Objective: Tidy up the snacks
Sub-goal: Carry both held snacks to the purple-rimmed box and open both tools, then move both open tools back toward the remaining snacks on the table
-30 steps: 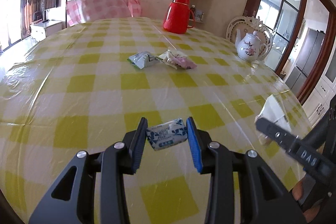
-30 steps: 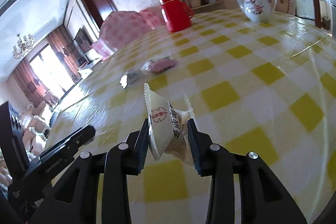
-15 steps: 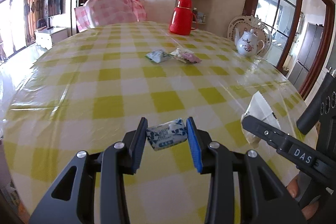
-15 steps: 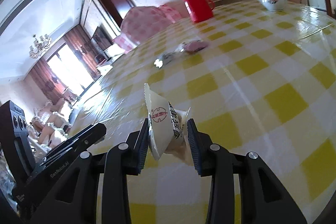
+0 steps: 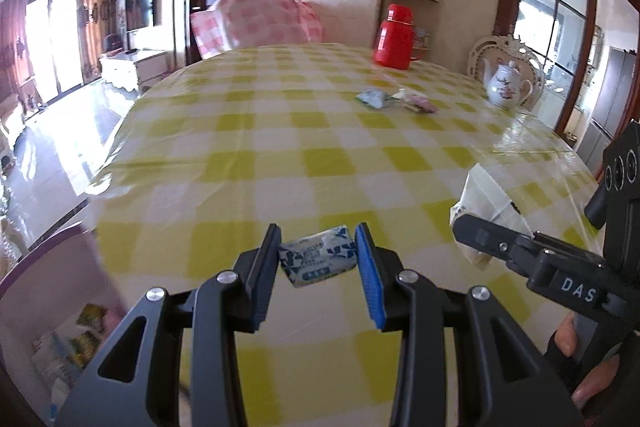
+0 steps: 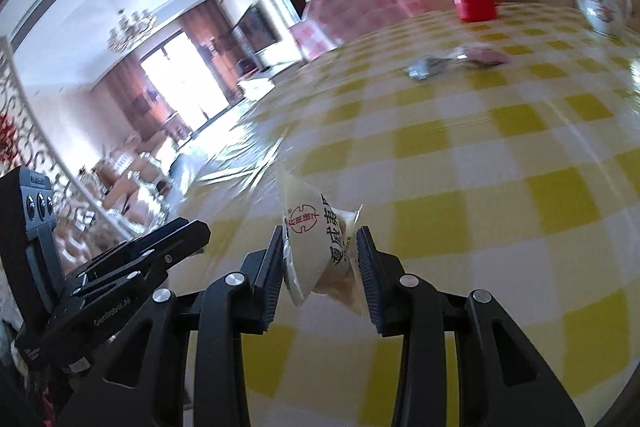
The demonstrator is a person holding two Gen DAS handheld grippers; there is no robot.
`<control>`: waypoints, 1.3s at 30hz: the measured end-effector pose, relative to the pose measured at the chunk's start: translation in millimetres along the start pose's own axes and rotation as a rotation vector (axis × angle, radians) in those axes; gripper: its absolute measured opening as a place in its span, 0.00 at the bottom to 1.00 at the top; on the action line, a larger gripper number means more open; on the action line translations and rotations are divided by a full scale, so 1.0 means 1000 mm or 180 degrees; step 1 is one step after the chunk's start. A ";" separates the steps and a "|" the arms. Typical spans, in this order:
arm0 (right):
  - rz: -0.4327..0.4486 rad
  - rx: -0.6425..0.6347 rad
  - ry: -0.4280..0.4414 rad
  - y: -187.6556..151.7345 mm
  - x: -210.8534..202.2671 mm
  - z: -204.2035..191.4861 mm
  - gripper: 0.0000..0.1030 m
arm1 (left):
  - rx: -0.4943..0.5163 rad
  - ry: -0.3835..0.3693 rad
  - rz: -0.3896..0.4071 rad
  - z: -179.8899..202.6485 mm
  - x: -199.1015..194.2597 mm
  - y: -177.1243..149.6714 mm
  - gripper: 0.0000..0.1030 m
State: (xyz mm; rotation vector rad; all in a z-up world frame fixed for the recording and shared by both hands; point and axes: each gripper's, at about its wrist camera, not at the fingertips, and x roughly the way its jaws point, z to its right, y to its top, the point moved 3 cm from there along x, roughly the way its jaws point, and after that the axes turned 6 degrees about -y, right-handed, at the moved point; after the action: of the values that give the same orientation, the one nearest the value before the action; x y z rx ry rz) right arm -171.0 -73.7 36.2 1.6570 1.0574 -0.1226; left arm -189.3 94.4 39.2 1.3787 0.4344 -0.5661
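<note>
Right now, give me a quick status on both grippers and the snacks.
Left gripper shut on blue-white packet. Right gripper shut on white pouch. Two snacks left mid-table. Nothing in the way.

Left claw (image 5: 317, 259): matte black triangulated arms, silver screw heads, blue ribbed pads. Right claw (image 6: 320, 259): identical black frame; pads appear dark, possibly shadowed. White lettering "DAS" marks one black housing; three round buttons sit on each body.

L tongs (image 5: 317, 259) & R tongs (image 6: 320, 251): jaws part-closed, each clamping a packet, angled downward, side by side; fingers (image 5: 576, 359) of the person's hand on R handle.
</note>
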 end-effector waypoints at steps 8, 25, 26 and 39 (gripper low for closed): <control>-0.0204 -0.0543 0.0347 -0.022 0.006 -0.081 0.35 | -0.0215 0.0369 0.0046 -0.075 -0.038 -0.012 0.37; -0.0471 -0.2001 0.0591 -0.103 0.044 -0.243 0.55 | -0.0733 0.1237 -0.0095 -0.209 -0.087 -0.030 0.73; -0.0390 -0.2096 0.0453 -0.106 0.046 -0.244 0.62 | -0.0746 0.1309 -0.0052 -0.210 -0.089 -0.030 0.91; -0.0143 -0.0930 0.0225 -0.026 0.009 -0.115 0.76 | -0.0555 0.1203 0.0087 -0.165 -0.077 -0.014 0.98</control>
State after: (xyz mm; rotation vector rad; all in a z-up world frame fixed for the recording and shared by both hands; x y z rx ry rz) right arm -232.0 25.8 56.2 1.3827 1.1095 0.0597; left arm -252.5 265.2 50.0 1.3214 0.7504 -0.2358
